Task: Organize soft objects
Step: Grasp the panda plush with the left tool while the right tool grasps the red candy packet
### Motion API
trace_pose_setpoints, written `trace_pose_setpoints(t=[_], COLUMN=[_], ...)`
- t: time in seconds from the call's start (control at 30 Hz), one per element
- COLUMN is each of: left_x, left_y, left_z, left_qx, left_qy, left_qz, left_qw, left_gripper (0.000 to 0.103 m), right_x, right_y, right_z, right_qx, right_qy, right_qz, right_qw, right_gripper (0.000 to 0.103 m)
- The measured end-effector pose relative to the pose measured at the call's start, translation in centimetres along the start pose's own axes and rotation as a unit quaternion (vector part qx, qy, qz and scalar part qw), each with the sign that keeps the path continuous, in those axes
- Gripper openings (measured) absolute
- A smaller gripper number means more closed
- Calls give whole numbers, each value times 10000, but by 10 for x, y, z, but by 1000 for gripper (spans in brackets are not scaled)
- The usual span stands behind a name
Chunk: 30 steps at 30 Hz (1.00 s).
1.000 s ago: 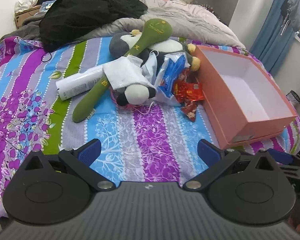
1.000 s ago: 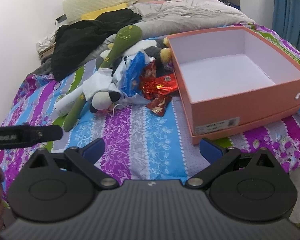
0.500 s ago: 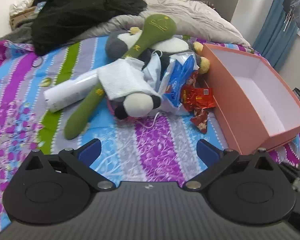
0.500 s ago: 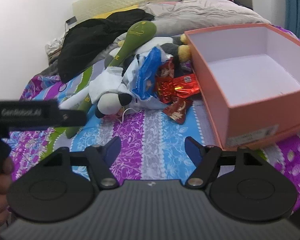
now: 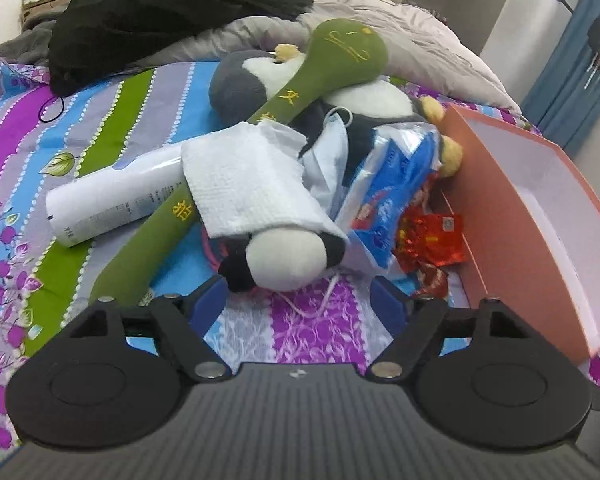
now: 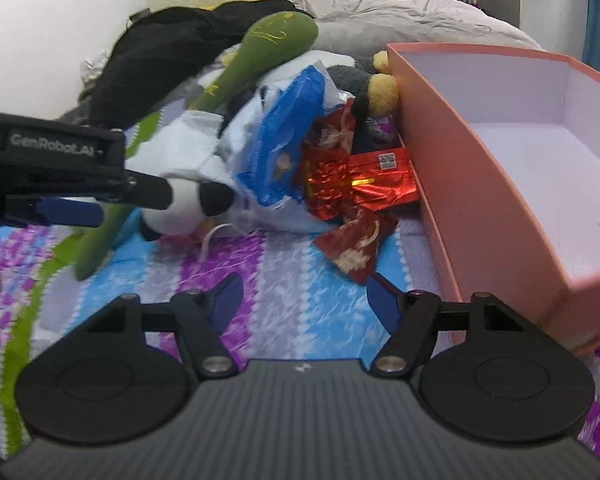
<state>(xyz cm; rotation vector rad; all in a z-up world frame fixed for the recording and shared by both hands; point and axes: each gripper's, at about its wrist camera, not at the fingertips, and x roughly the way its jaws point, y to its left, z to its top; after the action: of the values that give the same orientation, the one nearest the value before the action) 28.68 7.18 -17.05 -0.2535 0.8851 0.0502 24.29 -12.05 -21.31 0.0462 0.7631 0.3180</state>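
Soft, even daylight filled both fisheye views, casting only faint shadows. Straight edges of the pink box (image 6: 452, 184) bowed toward 3 o'clock. Motion blur smeared the striped bedspread (image 6: 28, 320) at 8 o'clock, and the red foil wrappers (image 6: 360, 184) showed small glints.

The bed (image 5: 308, 332), under a striped floral sheet, bears a pink box (image 5: 512, 240), a white tube (image 5: 112, 196), a green plush (image 5: 148, 248), red wrappers (image 6: 360, 184), black clothing (image 5: 160, 8).
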Motion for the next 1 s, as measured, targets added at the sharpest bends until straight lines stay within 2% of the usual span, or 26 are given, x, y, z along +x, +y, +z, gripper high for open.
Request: trace_pose_setpoints(t=[0.27, 0.47, 0.63, 0.7, 0.87, 1.0], left_x=[31, 43, 51, 54, 49, 39], left_y=[4, 5, 16, 20, 18, 21], left_z=[2, -1, 2, 2, -1, -2], left_qx=[-90, -199, -556, -675, -591, -563], left_qy=[83, -154, -290, -310, -367, -334], left_qz=[-113, 76, 48, -22, -88, -144], left_qw=[9999, 9997, 9980, 9972, 9975, 9978], left_gripper=[72, 72, 72, 68, 56, 53], right_x=[29, 43, 56, 60, 61, 53], right_y=[-3, 4, 2, 1, -3, -4], right_z=[7, 9, 9, 9, 10, 12], right_qx=[-100, -352, -364, -426, -443, -413], right_qy=[-34, -140, -118, -86, -32, 18], right_qz=[-333, -679, -846, -907, -909, -863], right_qw=[9994, 9970, 9957, 9949, 9949, 9954], right_gripper=[67, 65, 57, 53, 44, 43])
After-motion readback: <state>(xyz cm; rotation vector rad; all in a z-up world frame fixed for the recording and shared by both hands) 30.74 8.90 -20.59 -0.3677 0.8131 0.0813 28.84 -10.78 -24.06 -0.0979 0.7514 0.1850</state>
